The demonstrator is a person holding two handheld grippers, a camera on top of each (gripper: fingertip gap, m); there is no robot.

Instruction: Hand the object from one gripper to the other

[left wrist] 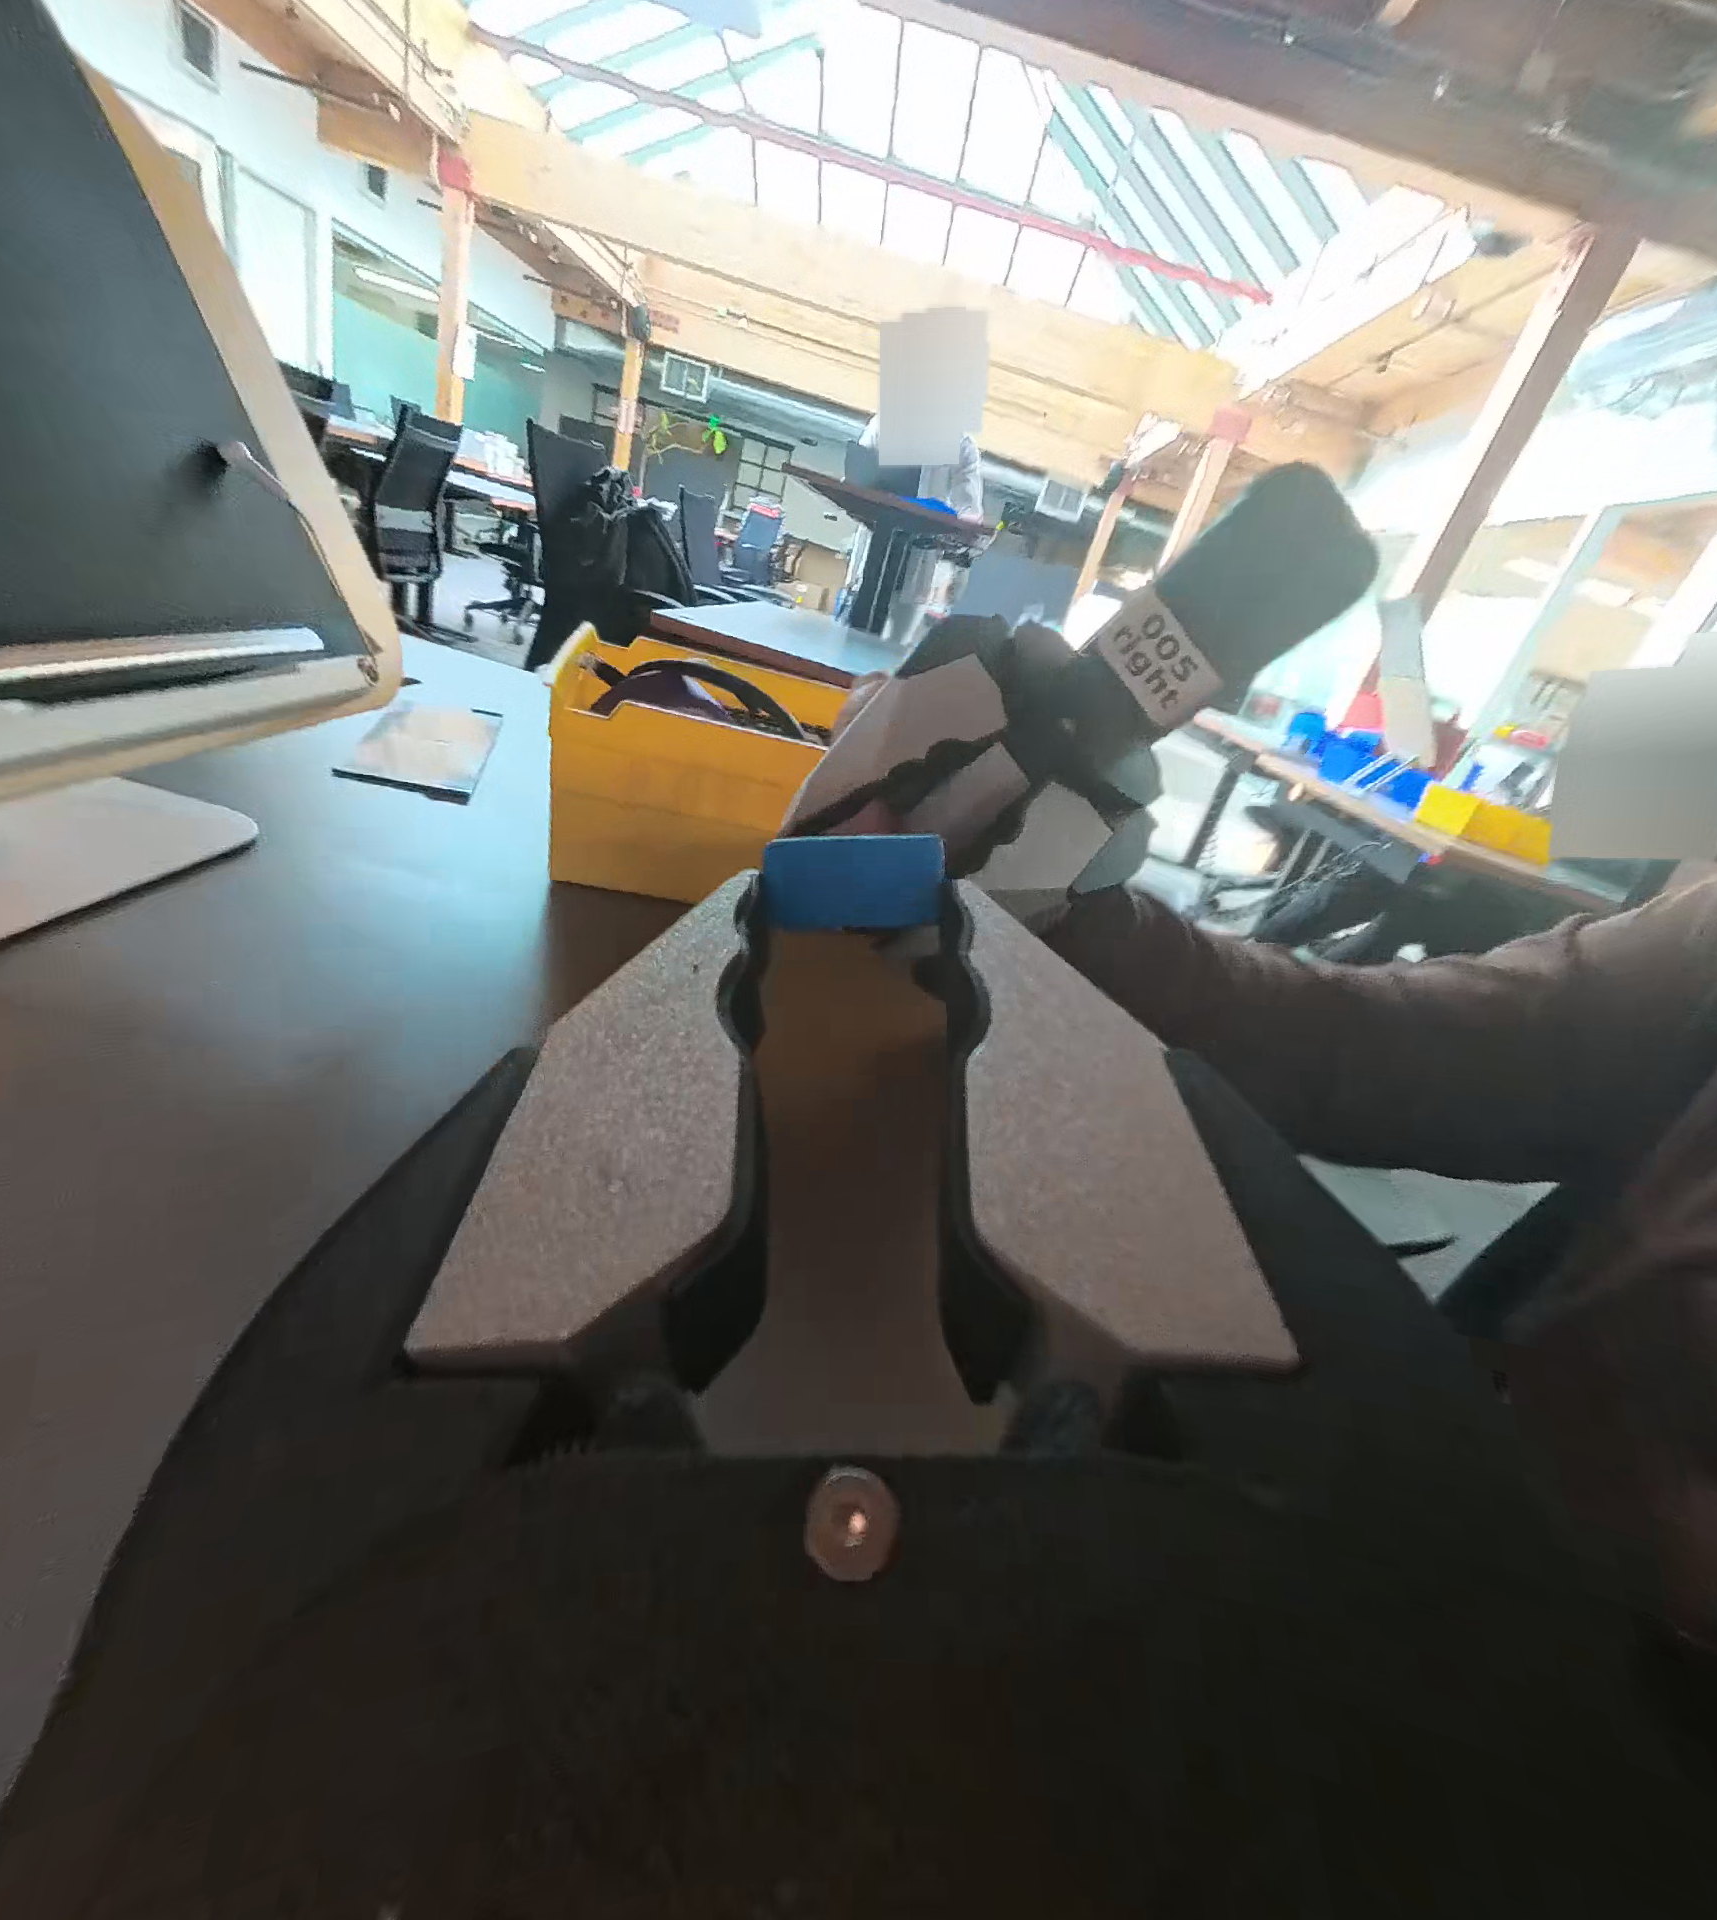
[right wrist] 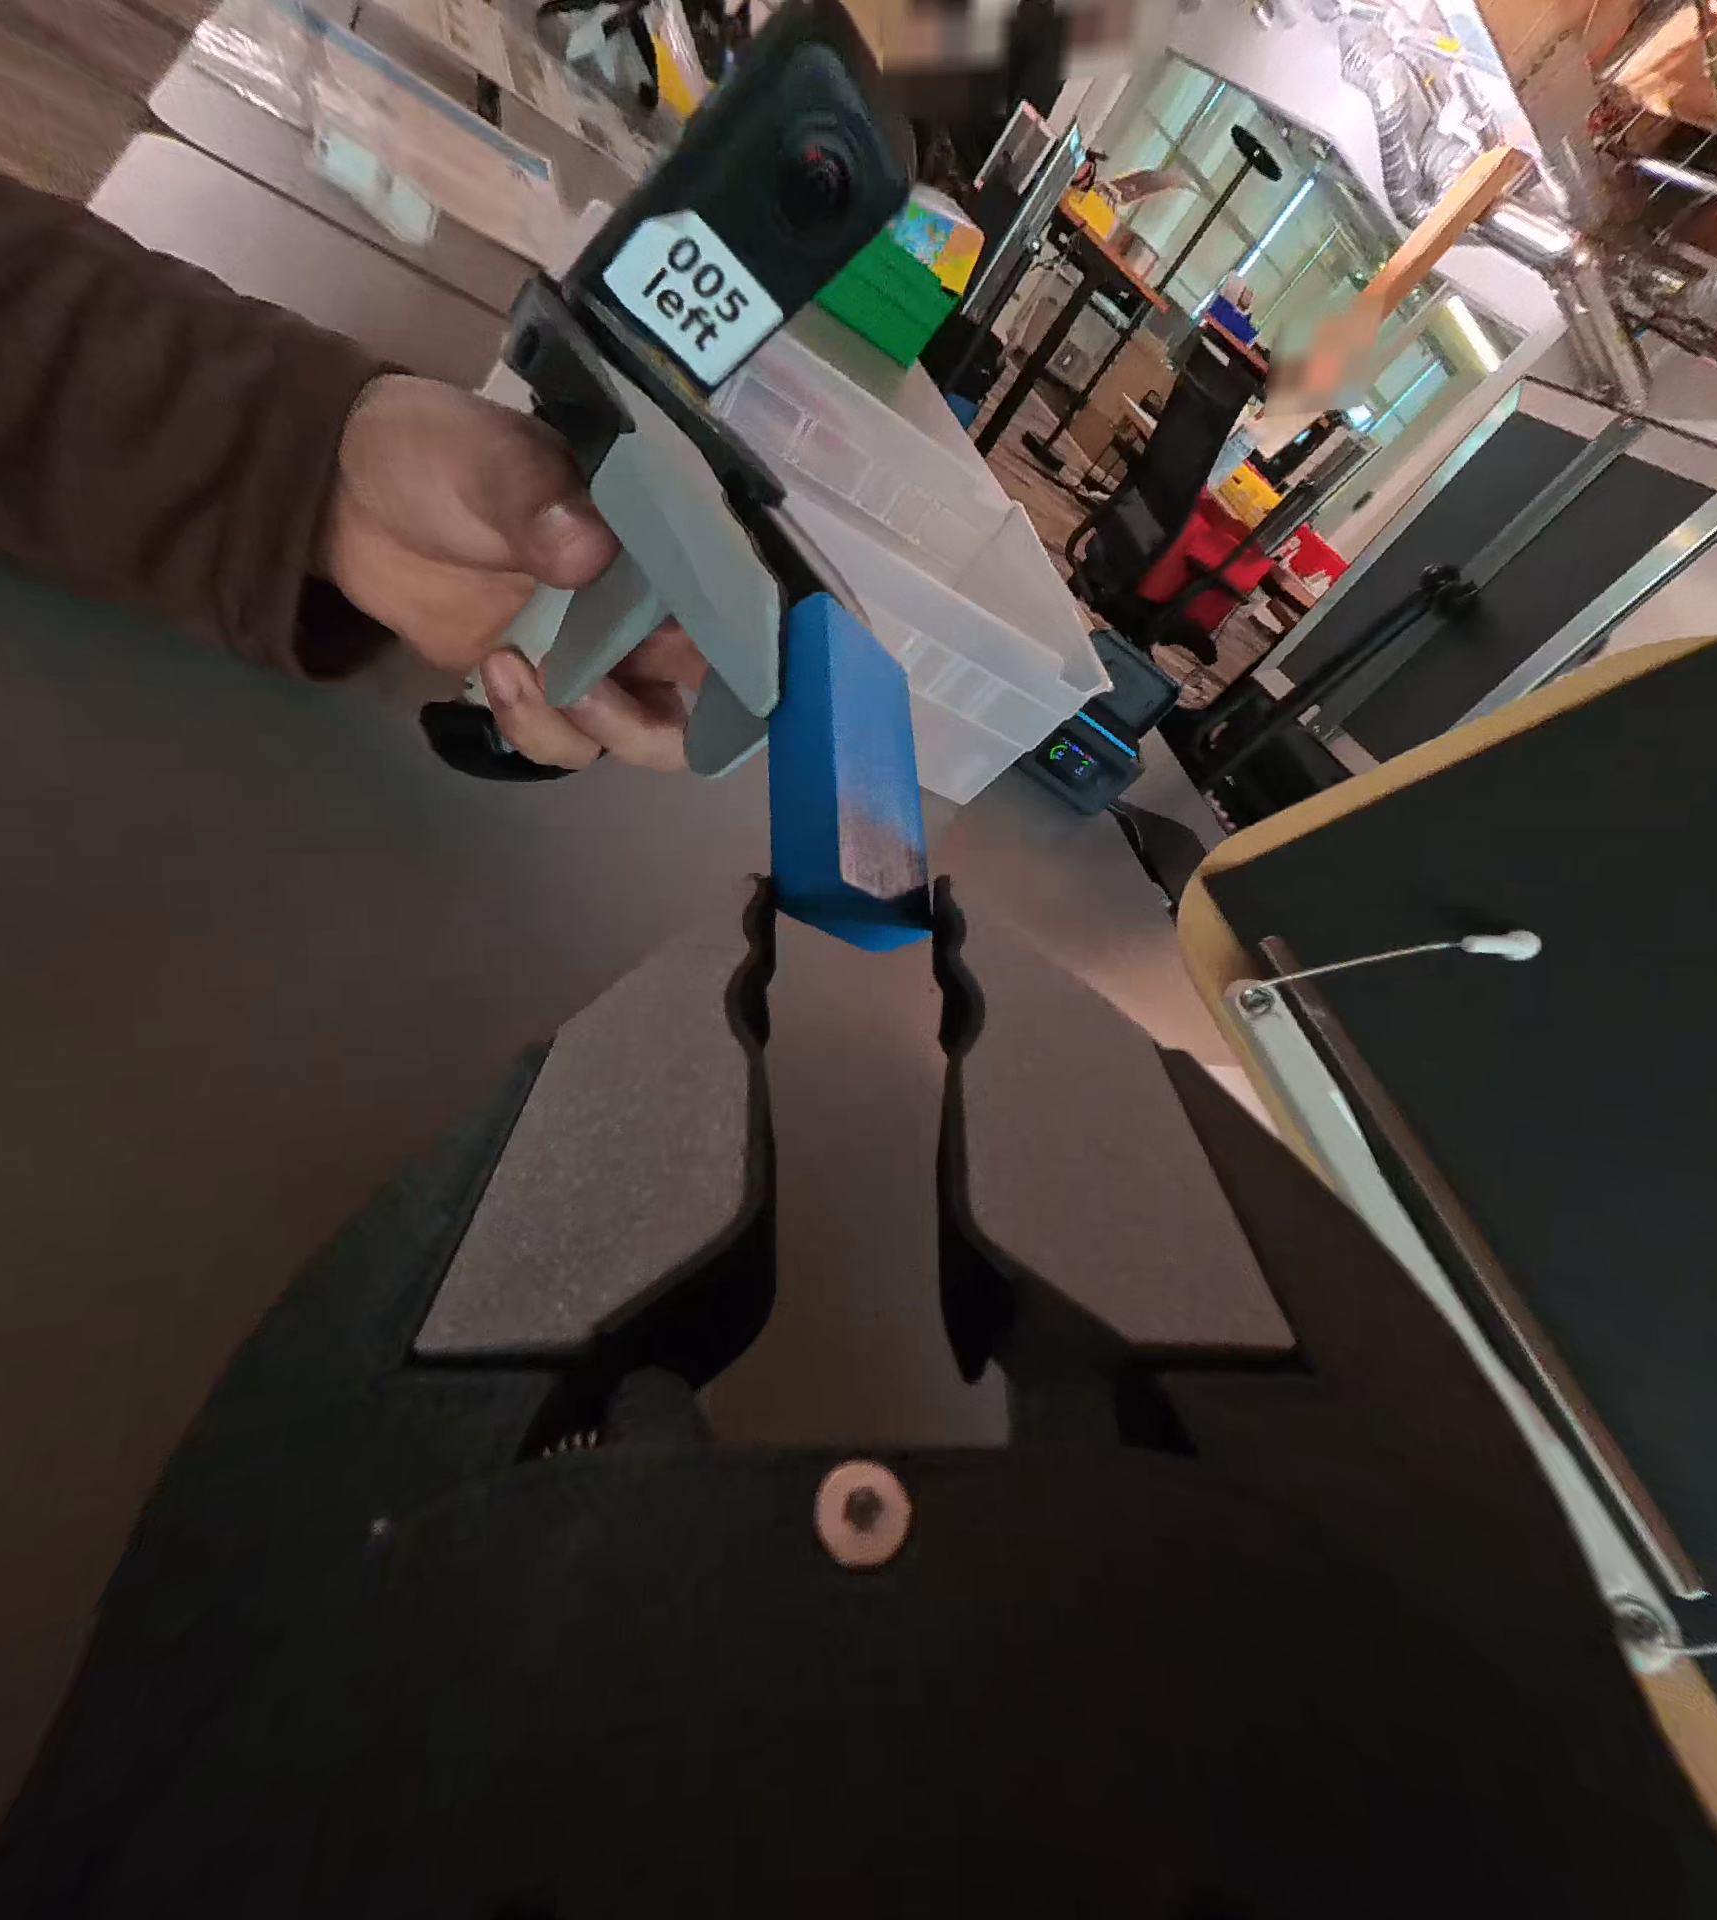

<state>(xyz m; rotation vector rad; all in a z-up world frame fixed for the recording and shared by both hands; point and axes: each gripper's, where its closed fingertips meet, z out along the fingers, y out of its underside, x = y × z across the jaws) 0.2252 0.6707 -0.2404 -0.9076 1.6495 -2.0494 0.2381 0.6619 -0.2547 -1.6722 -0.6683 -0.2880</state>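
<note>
bridging both tools, the blue block (right wrist: 849, 779) sat clamped between the left gripper (left wrist: 854, 894) tips, leaving its far end free. the right gripper (right wrist: 849, 904) fingers pinched that end, so 2 grips shared it.

This is an open-plan office and workshop in a converted industrial hall. Exposed timber beams (left wrist: 833, 218) and a skylight (left wrist: 937, 135) span rows of desks with black office chairs (left wrist: 407, 520). A monitor (left wrist: 54, 416) stands on the dark desk (left wrist: 210, 1039), with a yellow parts bin (left wrist: 667, 810) and clear plastic bins (right wrist: 937, 582) nearby.
</note>
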